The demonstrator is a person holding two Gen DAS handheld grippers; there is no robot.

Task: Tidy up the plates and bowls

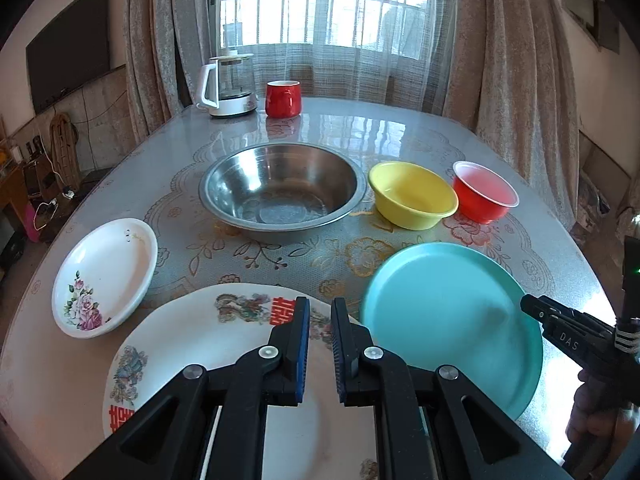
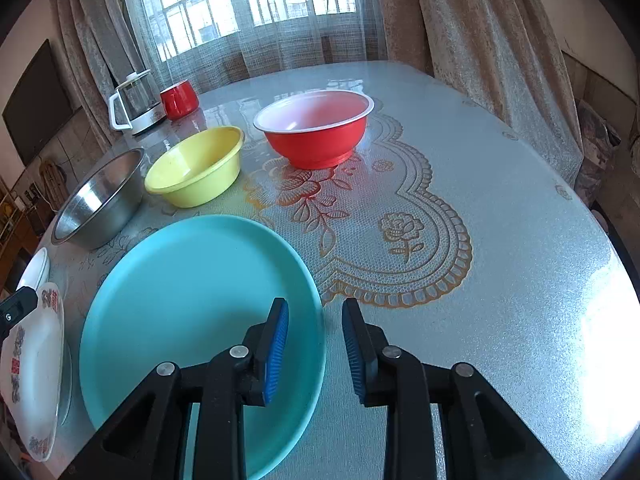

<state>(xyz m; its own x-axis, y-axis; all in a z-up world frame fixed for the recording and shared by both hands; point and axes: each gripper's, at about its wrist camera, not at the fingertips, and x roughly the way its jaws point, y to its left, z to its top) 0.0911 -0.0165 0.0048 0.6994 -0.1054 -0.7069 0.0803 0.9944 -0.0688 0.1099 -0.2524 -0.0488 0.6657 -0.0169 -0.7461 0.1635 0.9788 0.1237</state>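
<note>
My left gripper (image 1: 320, 312) is shut with nothing between its pads. It hovers over a large white plate (image 1: 192, 344) with red characters and floral prints. My right gripper (image 2: 316, 320) is open and straddles the right rim of a teal plate (image 2: 192, 304): one finger is over the plate, the other over the table, and the pads do not press on it. A small white flowered dish (image 1: 104, 276) lies at the left. Behind stand a steel bowl (image 1: 280, 188), a yellow bowl (image 1: 412, 192) and a red bowl (image 1: 484, 192). The right gripper (image 1: 532, 308) also shows at the teal plate's edge.
A glass kettle (image 1: 228, 84) and a red mug (image 1: 283, 98) stand at the far edge of the table (image 2: 500, 260), which has a lace-patterned cover. Curtains and a window lie beyond. A hand (image 1: 596, 412) holds the right gripper at the near right.
</note>
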